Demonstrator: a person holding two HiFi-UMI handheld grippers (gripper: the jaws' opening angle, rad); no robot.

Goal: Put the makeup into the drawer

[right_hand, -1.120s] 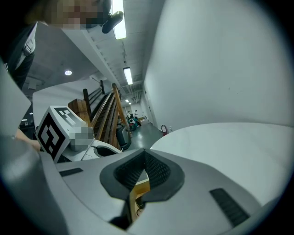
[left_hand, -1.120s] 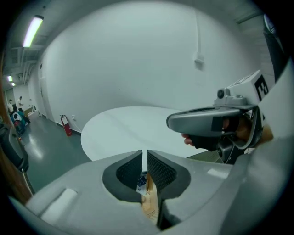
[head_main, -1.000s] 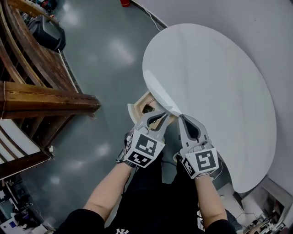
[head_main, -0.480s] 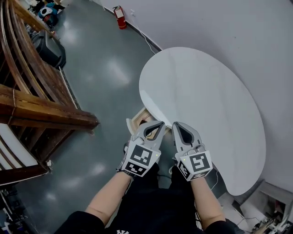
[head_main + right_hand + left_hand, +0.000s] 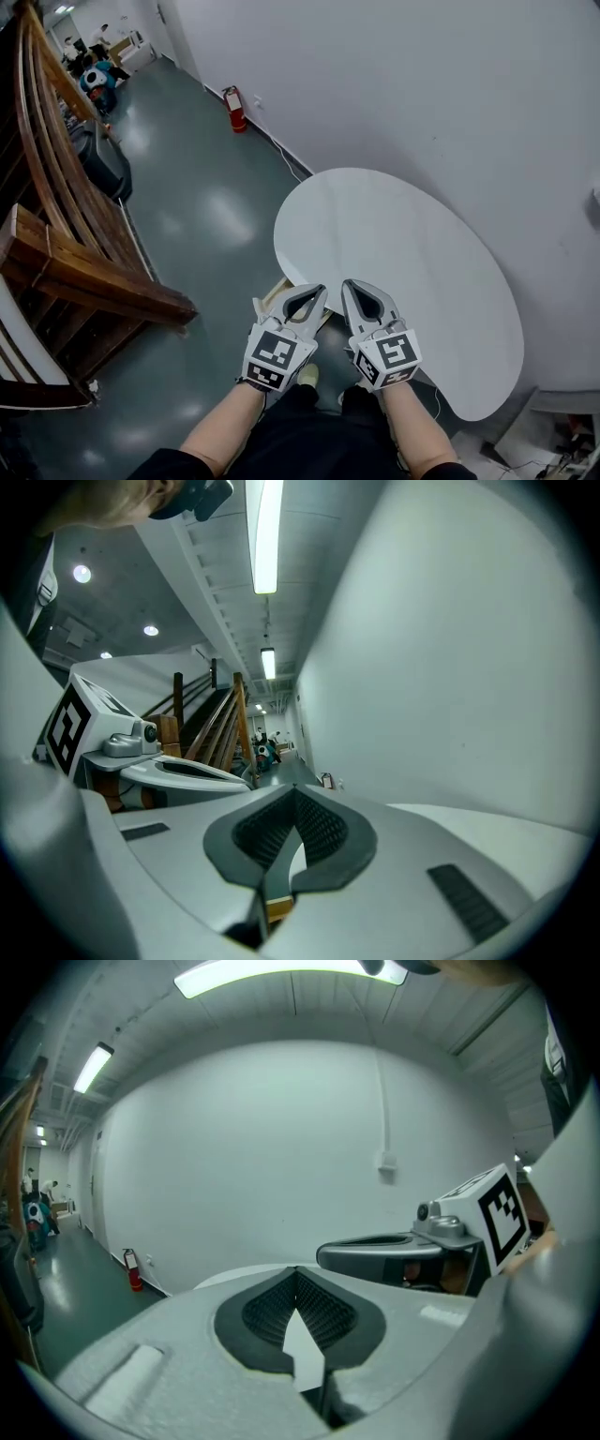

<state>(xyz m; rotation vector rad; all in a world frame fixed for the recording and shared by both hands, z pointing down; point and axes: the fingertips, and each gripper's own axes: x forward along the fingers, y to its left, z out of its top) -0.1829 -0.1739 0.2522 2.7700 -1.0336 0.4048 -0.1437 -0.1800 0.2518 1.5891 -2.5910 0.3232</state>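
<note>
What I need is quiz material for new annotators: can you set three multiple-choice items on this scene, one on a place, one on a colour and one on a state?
1. Where is the fire extinguisher? A on a chair; B on the floor against the wall; C on a shelf.
2. What colour is the round table top? A white; B black; C brown.
3. How do the left gripper's jaws stand? A wide apart; B shut on a bottle; C shut, nothing between them.

Answers:
1 B, the head view shows it at the wall's foot.
2 A, it is plain white in the head view.
3 C, the left gripper view shows the pads meeting, empty.
</note>
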